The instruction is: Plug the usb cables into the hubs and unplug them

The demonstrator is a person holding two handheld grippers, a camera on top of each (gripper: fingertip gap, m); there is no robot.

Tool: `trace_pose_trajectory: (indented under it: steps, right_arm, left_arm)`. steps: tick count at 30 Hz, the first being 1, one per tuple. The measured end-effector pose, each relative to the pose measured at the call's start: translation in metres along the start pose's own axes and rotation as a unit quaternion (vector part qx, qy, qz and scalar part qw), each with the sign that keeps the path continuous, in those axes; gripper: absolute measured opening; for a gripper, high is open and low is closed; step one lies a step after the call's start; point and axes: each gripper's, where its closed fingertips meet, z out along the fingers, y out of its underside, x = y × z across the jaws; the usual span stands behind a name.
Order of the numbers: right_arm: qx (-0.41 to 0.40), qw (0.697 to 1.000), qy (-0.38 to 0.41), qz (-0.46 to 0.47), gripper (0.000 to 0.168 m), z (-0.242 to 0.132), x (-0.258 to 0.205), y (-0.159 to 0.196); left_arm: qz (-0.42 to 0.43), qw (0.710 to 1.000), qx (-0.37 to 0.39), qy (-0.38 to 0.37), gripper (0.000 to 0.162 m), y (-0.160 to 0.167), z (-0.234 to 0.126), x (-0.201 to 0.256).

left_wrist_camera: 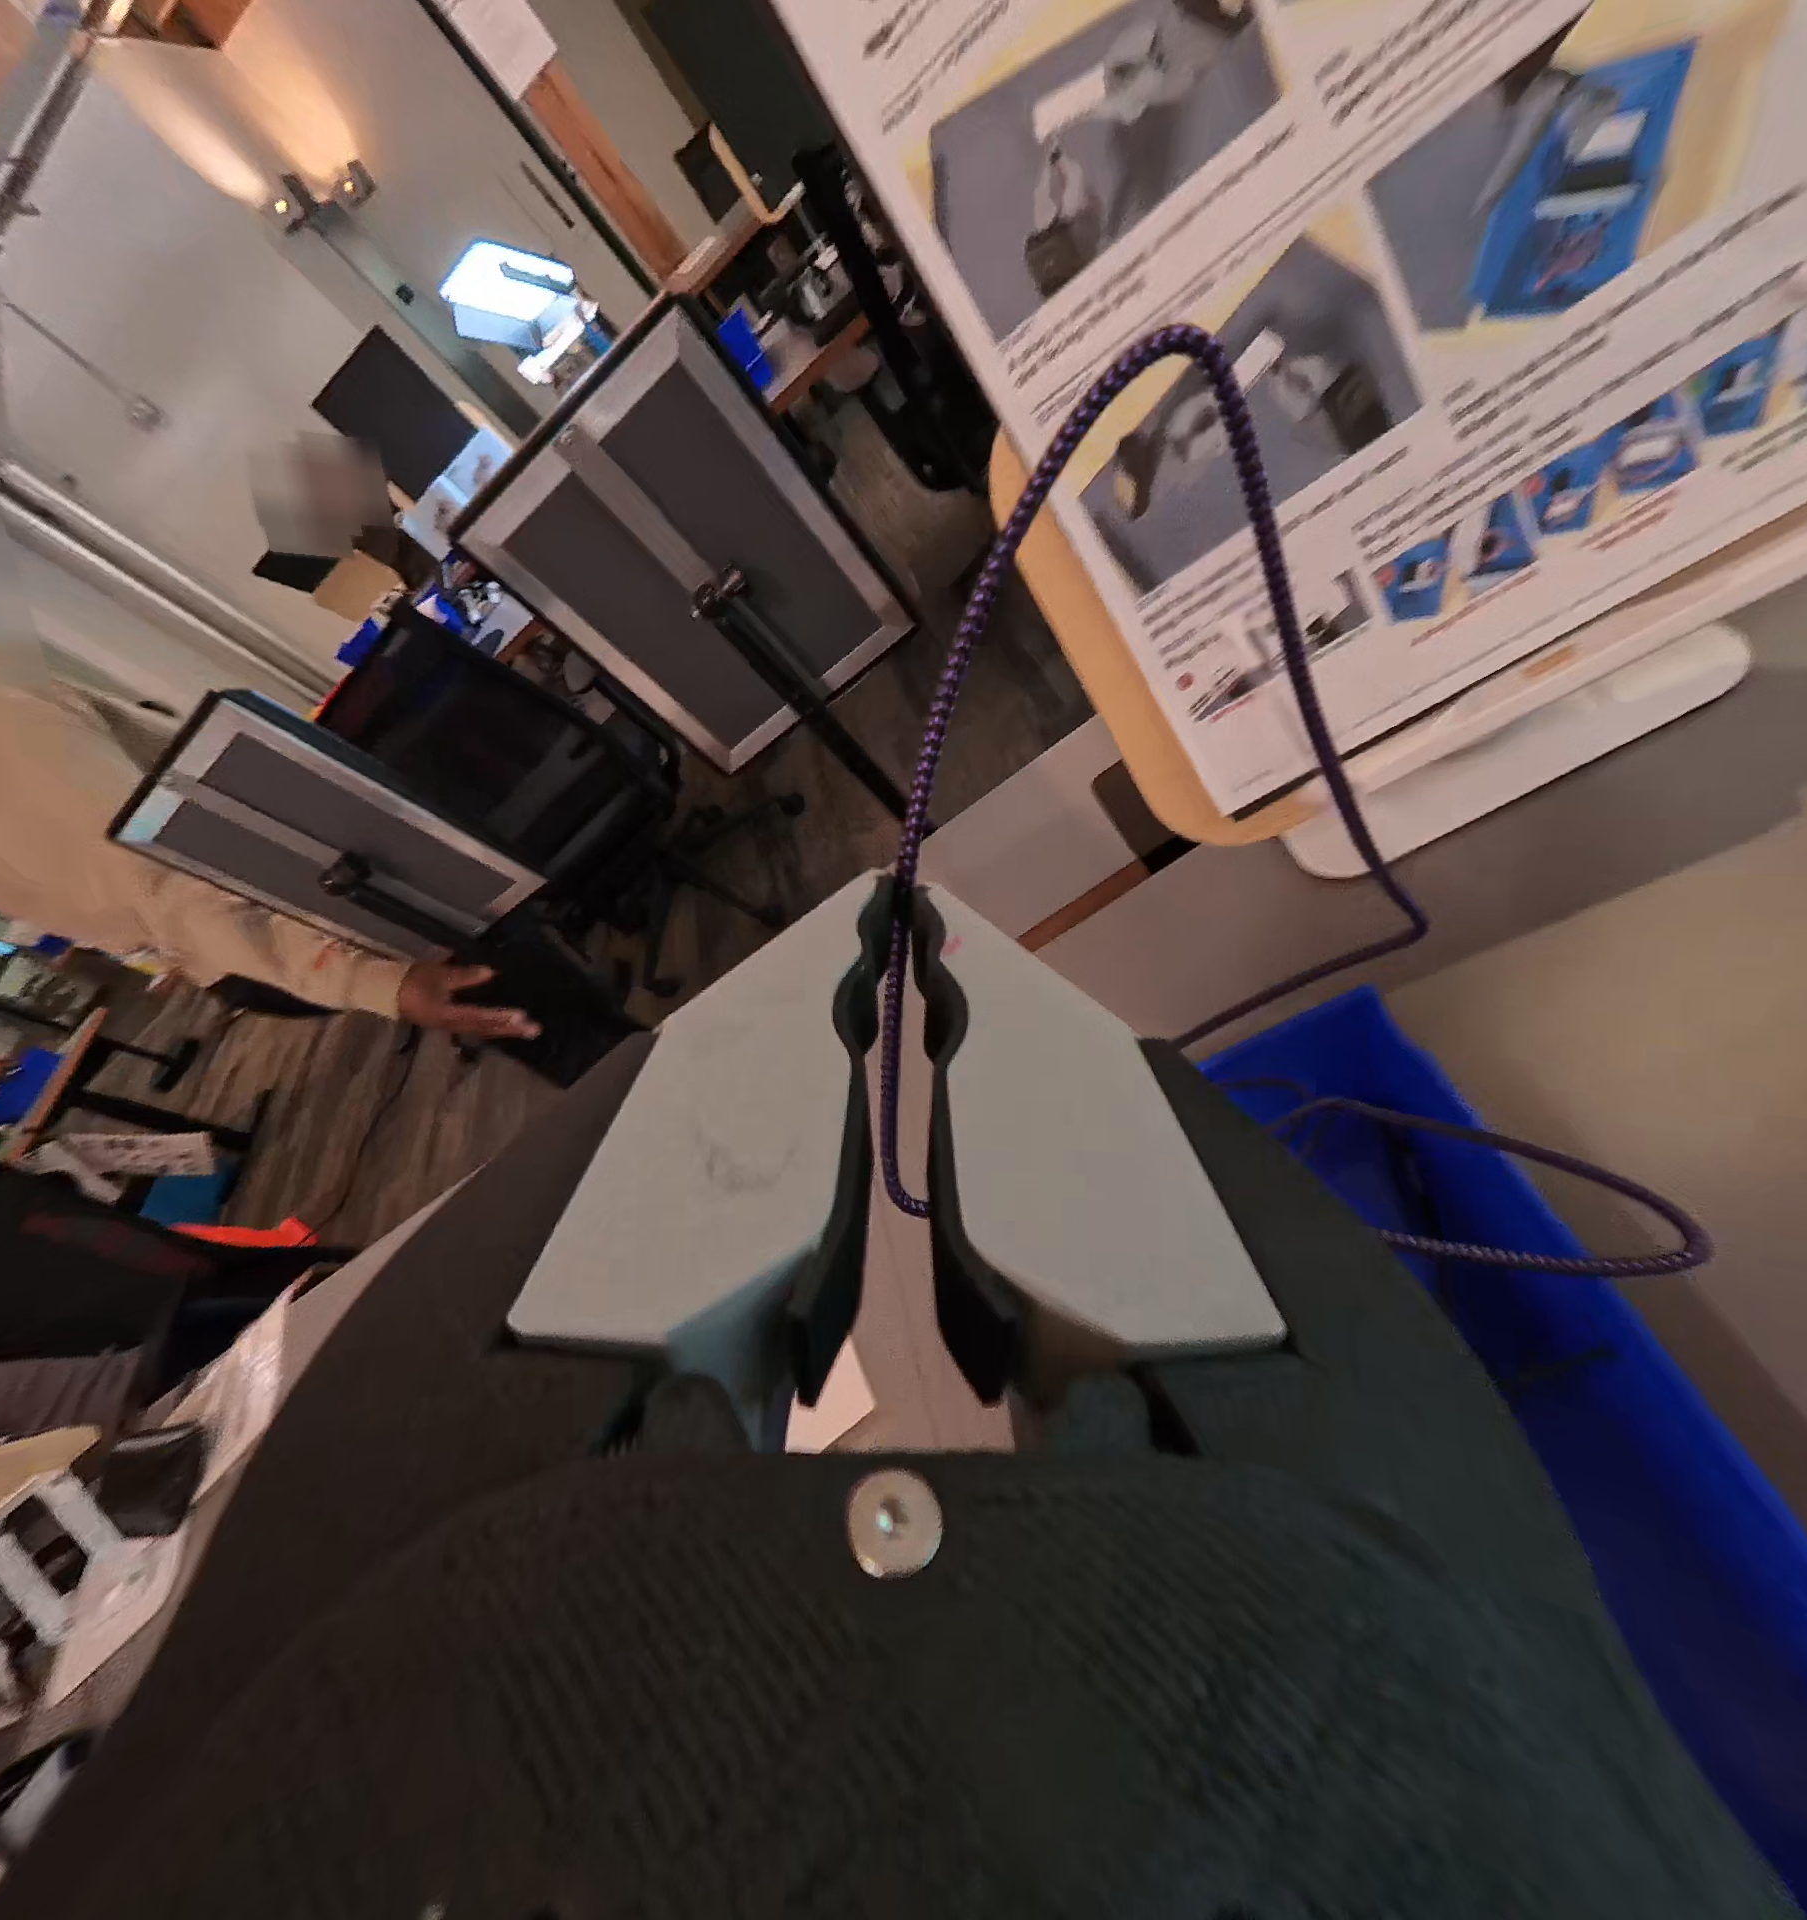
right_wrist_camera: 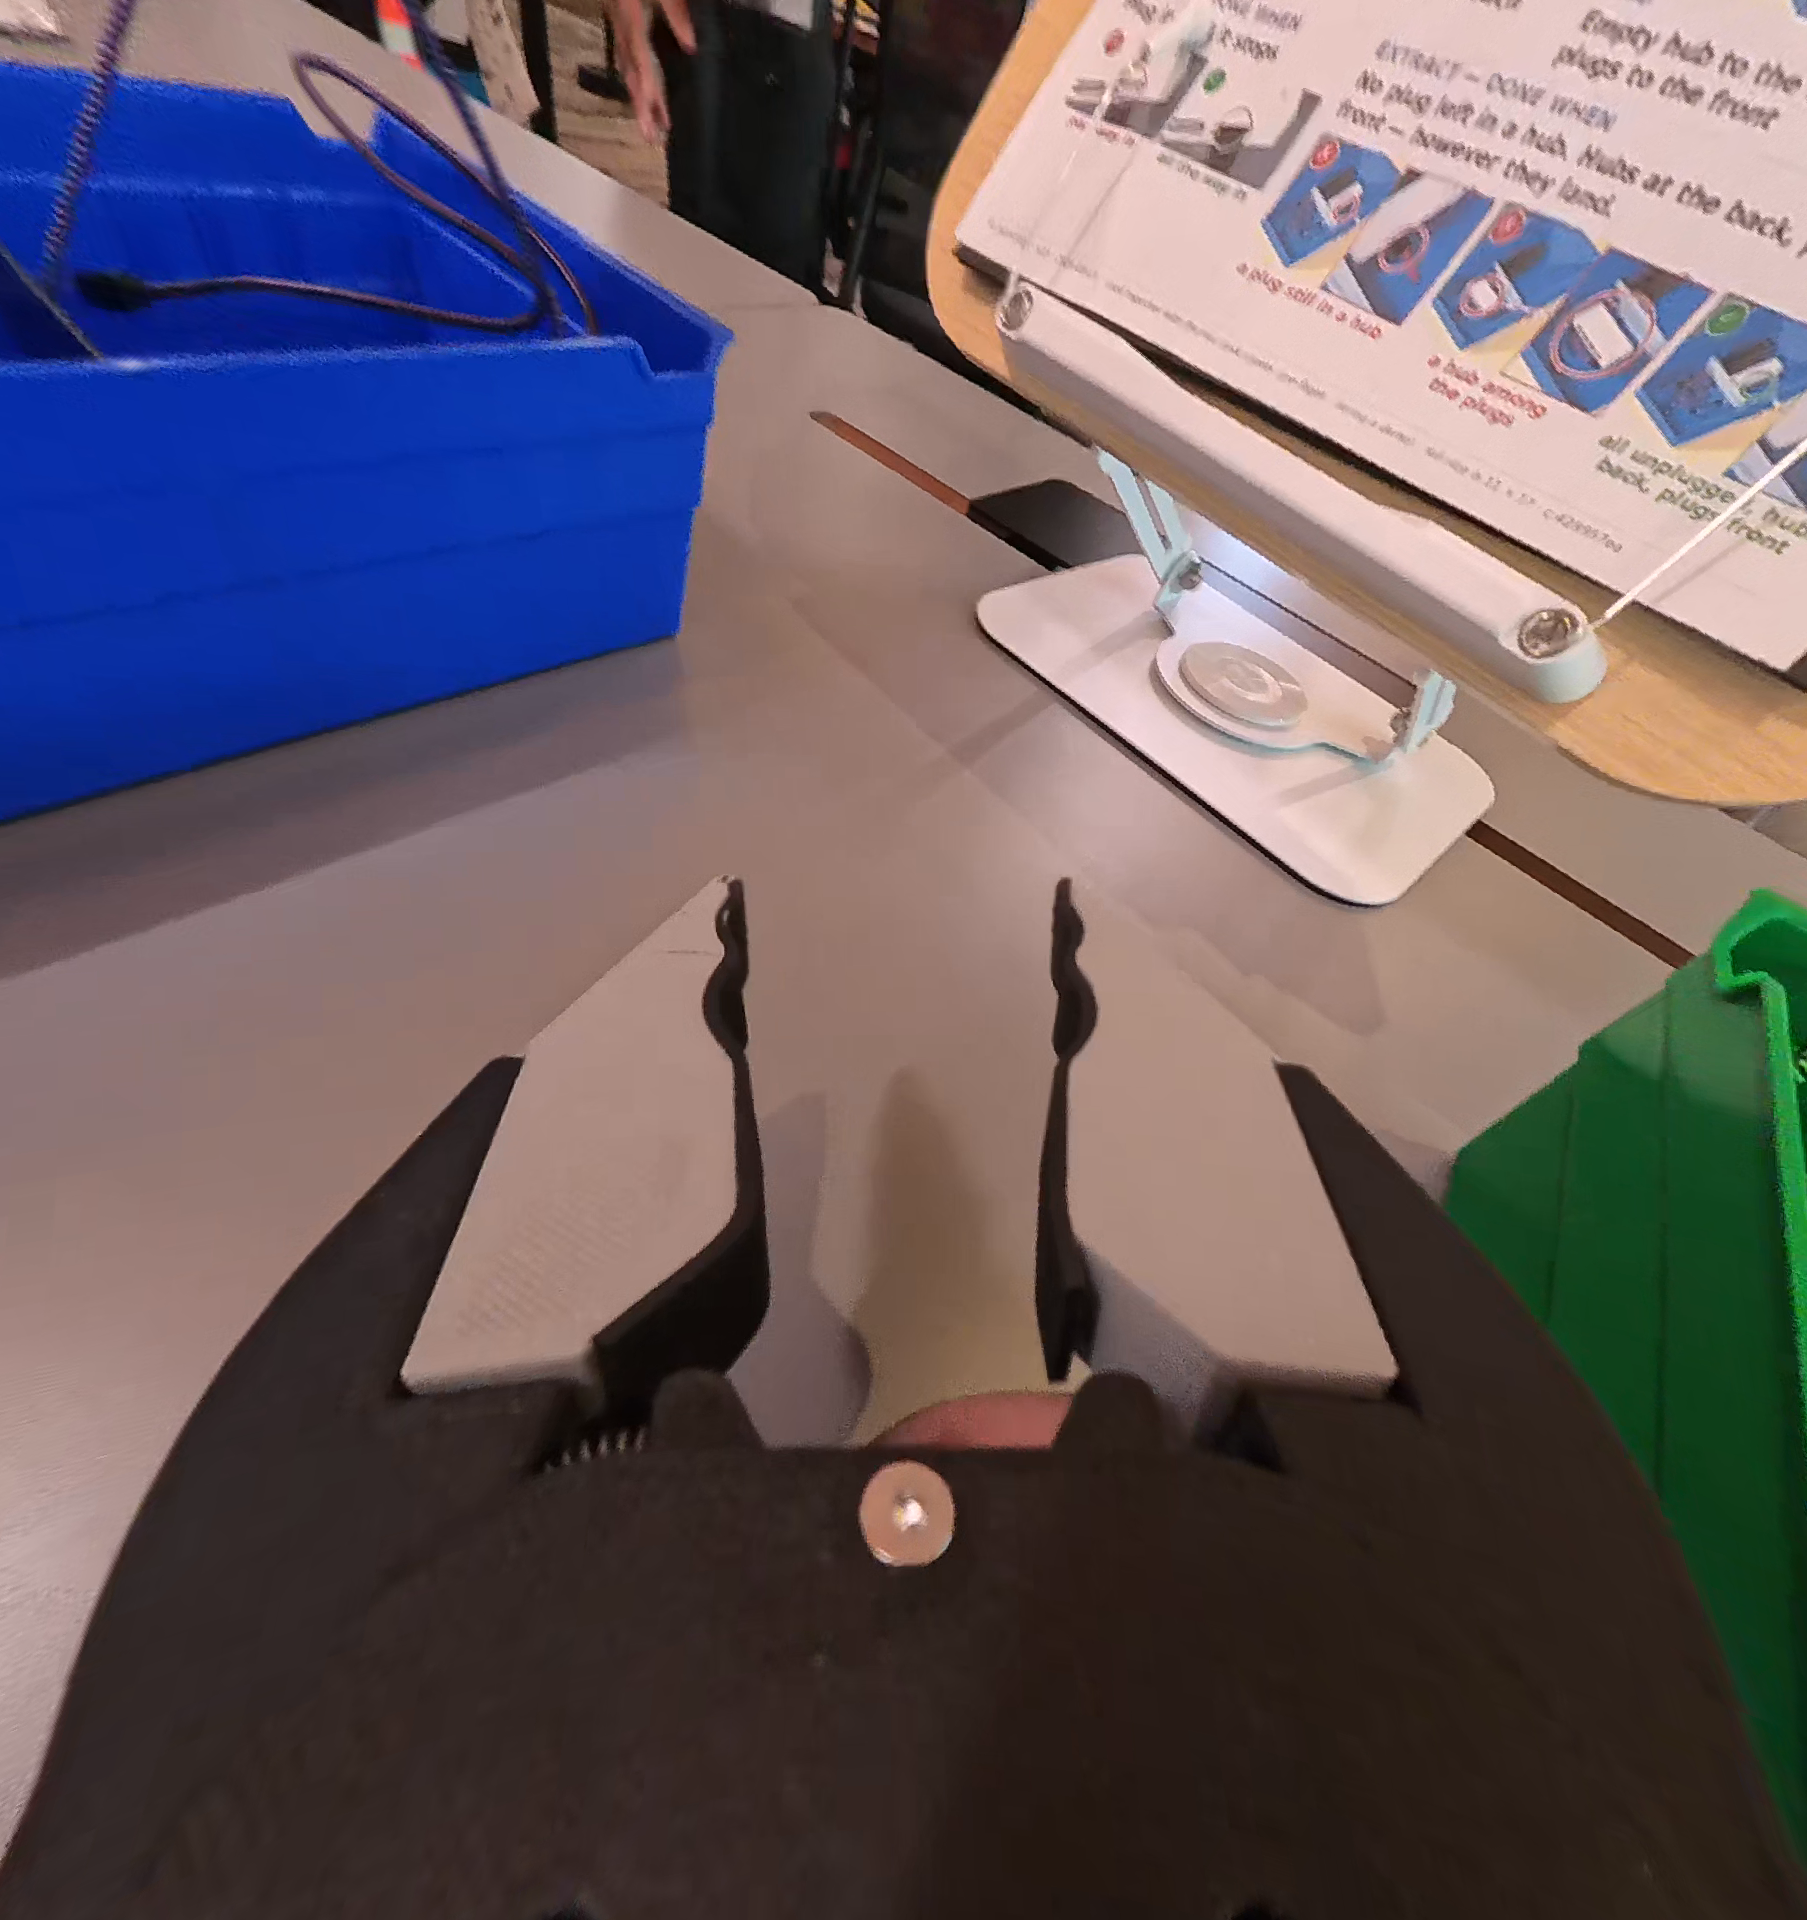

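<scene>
Left wrist view: left tool (left_wrist_camera: pixel 904 925) pinching a purple braided usb cable (left_wrist_camera: pixel 1231 416) between its two fingers, jaws pressed together on the cord. Cable arching up from the fingertips in a tall loop, dropping down past the instruction sheet (left_wrist_camera: pixel 1398 343) on a tilted wooden stand (left_wrist_camera: pixel 1060 613), then trailing toward the blue bin (left_wrist_camera: pixel 1605 1403) at lower right, where a further loop is lying over the rim. Camera tilting steeply, showing grey cabinets (left_wrist_camera: pixel 670 551) and a person's hand (left_wrist_camera: pixel 463 1003) and pale sleeve in the blurred room beyond. Plug end of the cable not showing here; no hub visible.

Right wrist view: right tool (right_wrist_camera: pixel 899 904) hovering spread over the grey desk (right_wrist_camera: pixel 359 987), holding nothing, fingers well apart. Blue bin (right_wrist_camera: pixel 307 540) sitting at upper left, holding a thin dark cable with a black plug (right_wrist_camera: pixel 114 289) and purple loops draping over its inner divider and far wall; a purple strand (right_wrist_camera: pixel 94 145) rising straight up out of the bin and out of the top of the picture. Stand's white base (right_wrist_camera: pixel 1294 769) resting on the desk ahead and to the right, propping the sheet (right_wrist_camera: pixel 1450 260) at a slant. Green bin (right_wrist_camera: pixel 1657 1299) standing at the right edge, contents too cut off to tell.
</scene>
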Motion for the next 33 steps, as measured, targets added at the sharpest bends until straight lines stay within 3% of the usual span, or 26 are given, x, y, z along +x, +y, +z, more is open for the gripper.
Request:
trace_pose_trajectory:
  steps: [8,15,22,28,33]
  right_arm:
    - [0.056,0.995,-0.078,0.020,0.065,-0.008,-0.026,-0.020]
    - [0.058,0.994,-0.084,0.025,0.067,-0.008,-0.027,-0.020]
    - [0.110,0.987,-0.116,0.022,0.070,-0.021,-0.039,-0.039]
    - [0.131,0.981,-0.140,0.027,0.080,-0.028,-0.047,-0.048]
    - [0.168,0.976,-0.137,0.022,0.092,-0.038,-0.050,-0.063]
  left_arm:
    - [0.019,0.997,0.066,0.038,0.000,-0.060,-0.032,0.029]
    - [0.042,0.992,0.116,0.005,0.000,-0.145,-0.067,0.004]
    - [0.066,0.987,0.146,-0.012,0.000,-0.219,-0.103,-0.001]
    - [0.105,0.981,0.161,-0.005,0.000,-0.262,-0.125,0.031]
    - [0.113,0.978,0.172,0.023,0.000,-0.274,-0.133,0.062]
